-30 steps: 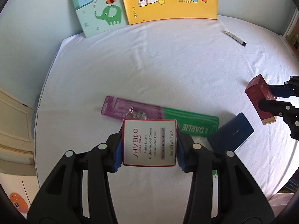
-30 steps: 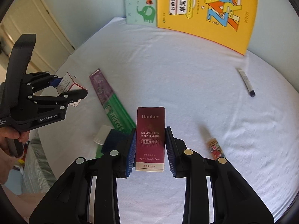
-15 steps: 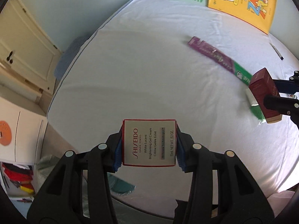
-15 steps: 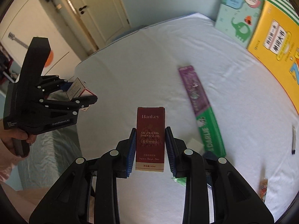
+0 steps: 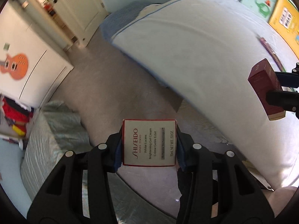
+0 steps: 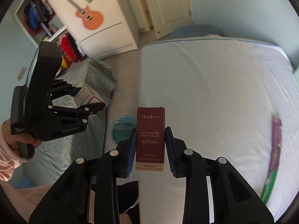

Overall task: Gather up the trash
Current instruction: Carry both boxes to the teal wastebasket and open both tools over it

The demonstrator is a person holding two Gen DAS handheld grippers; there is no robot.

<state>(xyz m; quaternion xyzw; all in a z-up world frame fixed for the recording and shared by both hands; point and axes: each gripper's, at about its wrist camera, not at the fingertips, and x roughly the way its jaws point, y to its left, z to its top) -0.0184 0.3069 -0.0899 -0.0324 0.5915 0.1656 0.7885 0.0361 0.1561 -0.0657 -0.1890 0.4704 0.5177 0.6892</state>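
My left gripper (image 5: 149, 143) is shut on a white, red-edged Shiseido cream box (image 5: 149, 142), held over the floor beside the bed. In the right wrist view the same gripper (image 6: 87, 100) and box (image 6: 87, 96) show at the left. My right gripper (image 6: 149, 147) is shut on a dark red Hankey essential oil box (image 6: 150, 139), held above the bed's edge; that box also shows at the right of the left wrist view (image 5: 266, 88). A purple and green toothpaste box (image 6: 273, 153) lies on the white bed (image 6: 214, 93).
A grey-lined trash bin (image 5: 54, 140) stands on the floor at the left, also seen below the left gripper in the right wrist view (image 6: 74, 123). A teal round object (image 6: 122, 128) lies by the bed. A cupboard with a guitar picture (image 6: 89, 16) and doors are behind. Books (image 5: 271, 9) lean at the bed's far end.
Both grippers have swung left, away from the middle of the bed toward its edge and the floor, each still holding its box. The bin and cupboard have come into view.
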